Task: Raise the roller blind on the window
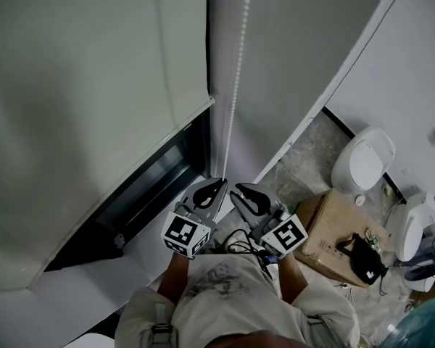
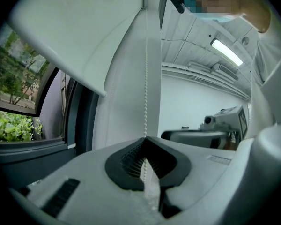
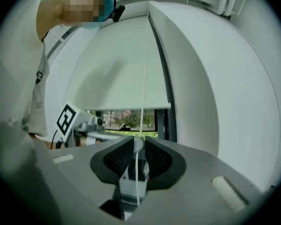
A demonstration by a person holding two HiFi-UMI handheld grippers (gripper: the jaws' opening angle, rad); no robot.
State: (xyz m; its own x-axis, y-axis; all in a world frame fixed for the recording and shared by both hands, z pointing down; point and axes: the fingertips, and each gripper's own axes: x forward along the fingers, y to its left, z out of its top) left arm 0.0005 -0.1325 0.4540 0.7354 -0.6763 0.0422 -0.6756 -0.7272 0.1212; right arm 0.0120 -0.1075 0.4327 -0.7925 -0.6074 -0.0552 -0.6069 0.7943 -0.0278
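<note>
Under blind (image 3: 117, 69), greenery (image 3: 127, 117): gripper views only.

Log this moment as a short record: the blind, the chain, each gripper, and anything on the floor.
blind: roller blind partly raised, window exposed below its bottom edge
chain: bead chain hangs by the blind's side and passes through both grippers
left gripper: left gripper shut on the bead chain
right gripper: right gripper open, chain between its pads but not pressed
floor: cardboard box to the person's right
</note>
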